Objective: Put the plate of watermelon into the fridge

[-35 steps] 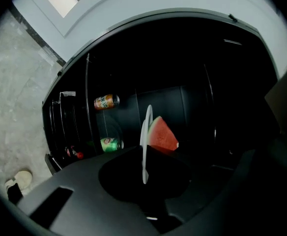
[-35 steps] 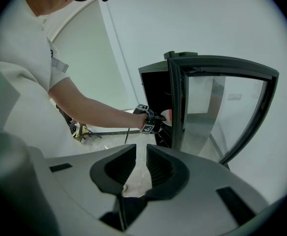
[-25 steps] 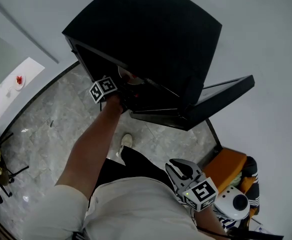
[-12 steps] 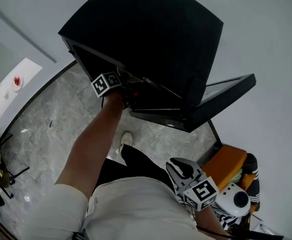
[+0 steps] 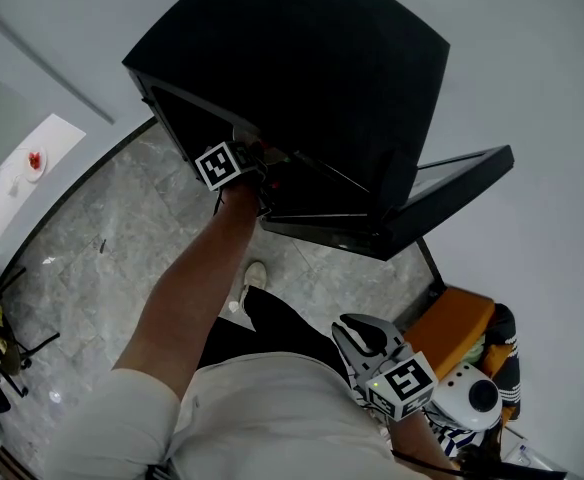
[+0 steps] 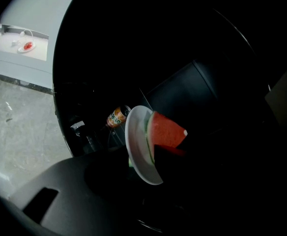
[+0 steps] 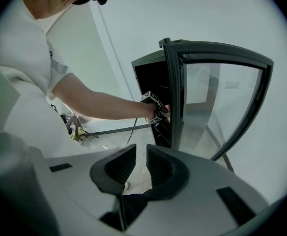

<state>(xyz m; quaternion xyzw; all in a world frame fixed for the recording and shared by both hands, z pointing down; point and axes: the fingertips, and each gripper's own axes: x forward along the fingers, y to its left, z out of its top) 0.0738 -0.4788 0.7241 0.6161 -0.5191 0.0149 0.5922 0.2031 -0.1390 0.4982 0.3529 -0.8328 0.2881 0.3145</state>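
The black fridge [image 5: 302, 58] stands open, its glass door [image 5: 442, 193] swung out to the right. My left gripper [image 5: 255, 160] reaches inside it, fingertips hidden in the dark. In the left gripper view a white plate [image 6: 136, 144] carrying a red watermelon wedge [image 6: 165, 132] sits just beyond the left gripper [image 6: 148, 191]. Its jaws are opening, the plate's near rim lies between them, and no pad visibly presses on it. My right gripper [image 7: 141, 168] hangs low by my waist [image 5: 360, 340], shut and empty, pointing at the fridge.
An orange drink can [image 6: 117, 117] lies inside the fridge behind the plate. A white counter [image 5: 17, 183] at the far left holds another small plate [image 5: 34, 161]. An orange seat [image 5: 452, 333] and a white device [image 5: 467, 403] stand right of me. Grey marble floor [image 5: 122, 238] lies before the fridge.
My left arm has pushed a little further right and deeper into the fridge. The right gripper has stayed in place.
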